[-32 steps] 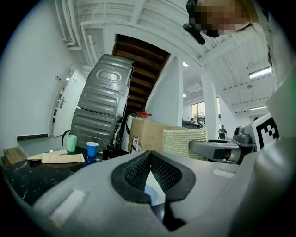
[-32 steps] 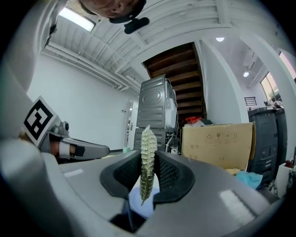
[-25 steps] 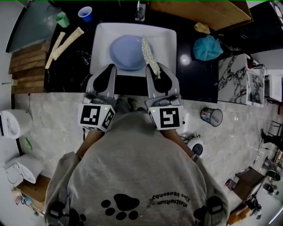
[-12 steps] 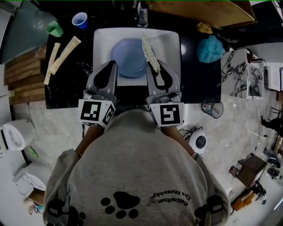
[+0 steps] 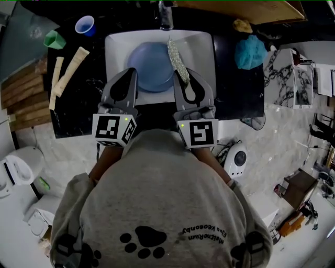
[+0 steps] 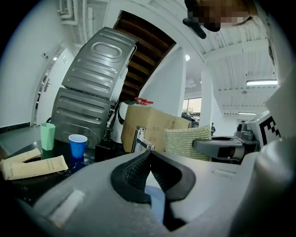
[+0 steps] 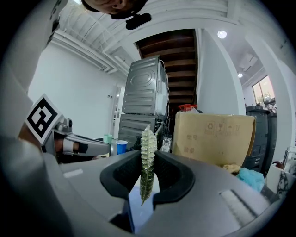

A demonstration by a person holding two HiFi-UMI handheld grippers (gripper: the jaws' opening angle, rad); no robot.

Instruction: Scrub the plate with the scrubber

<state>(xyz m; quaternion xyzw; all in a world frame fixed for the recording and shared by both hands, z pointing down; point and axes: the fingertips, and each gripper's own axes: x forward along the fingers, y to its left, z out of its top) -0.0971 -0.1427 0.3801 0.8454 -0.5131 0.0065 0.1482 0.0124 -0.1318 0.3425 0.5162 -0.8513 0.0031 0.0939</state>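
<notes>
A pale blue plate (image 5: 152, 65) lies flat in the white sink (image 5: 118, 44). My right gripper (image 5: 185, 78) is shut on a flat greenish scrubber (image 5: 176, 58), which stands on edge over the plate's right rim. In the right gripper view the scrubber (image 7: 147, 155) is pinched upright between the pads, with the plate (image 7: 141, 210) below. My left gripper (image 5: 131, 73) hovers over the plate's left rim. Its jaws are shut tip to tip (image 6: 149, 152) with nothing between them. The plate (image 6: 156, 203) shows beneath them.
A faucet (image 5: 165, 15) rises behind the sink. On the black counter (image 5: 235, 99) at the left are a blue cup (image 5: 84, 25), a green cup (image 5: 54, 39) and two beige packets (image 5: 68, 70). At the right lie a teal cloth (image 5: 250, 52) and a yellow sponge (image 5: 242, 25).
Both grippers have edged slightly forward over the sink as the head view shifted. The scrubber stays pinched in the right gripper and the left jaws stay shut.
</notes>
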